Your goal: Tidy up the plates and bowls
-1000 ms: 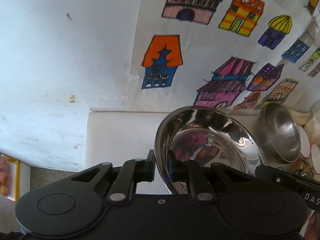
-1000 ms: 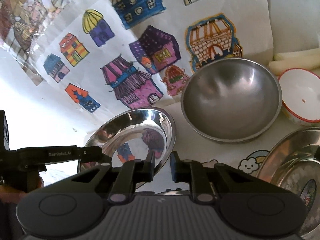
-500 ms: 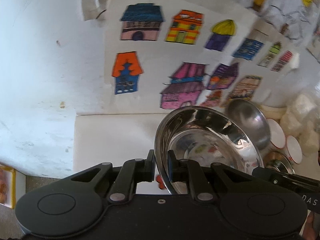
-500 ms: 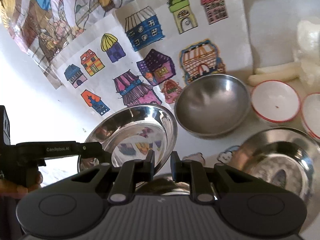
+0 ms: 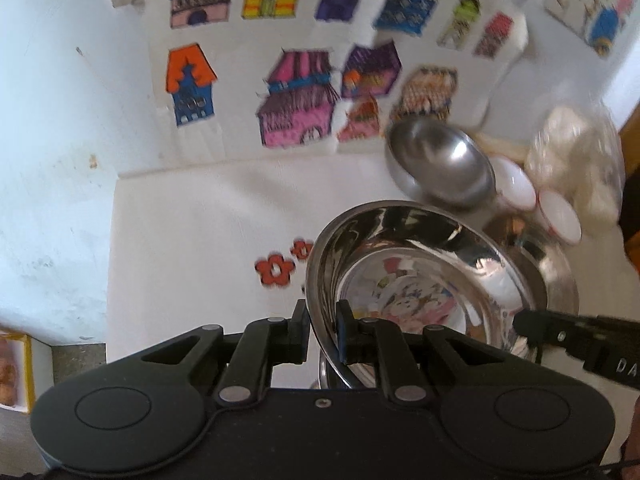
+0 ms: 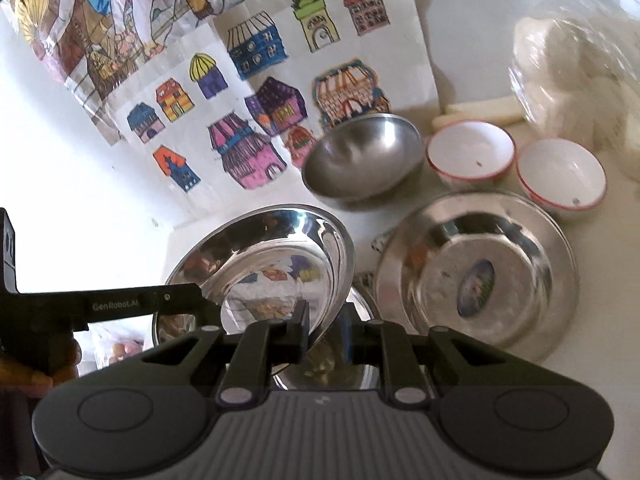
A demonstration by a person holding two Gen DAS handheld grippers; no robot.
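A shiny steel plate [image 5: 420, 280] hangs tilted above the table, held by opposite rims. My left gripper [image 5: 322, 320] is shut on its left rim, and my right gripper [image 6: 324, 320] is shut on its right rim. The same shiny steel plate [image 6: 264, 264] fills the lower middle of the right wrist view, where the left gripper's finger [image 6: 140, 304] reaches in from the left. To its right a flat steel plate [image 6: 476, 276] lies on the table. Behind stand a dull steel bowl [image 6: 360, 160] and two white red-rimmed bowls [image 6: 470, 152] [image 6: 560, 176].
A sheet with painted houses [image 5: 296, 116] hangs on the white wall behind the table. A clear bag of white lumps [image 6: 580, 80] sits at the back right. Another steel rim [image 6: 360, 364] shows under the held plate. The table's left edge [image 5: 112, 260] drops off.
Both grippers have carried the shiny plate to the right along the table. The white bowls, the bag and the flat steel plate have come into view beside it.
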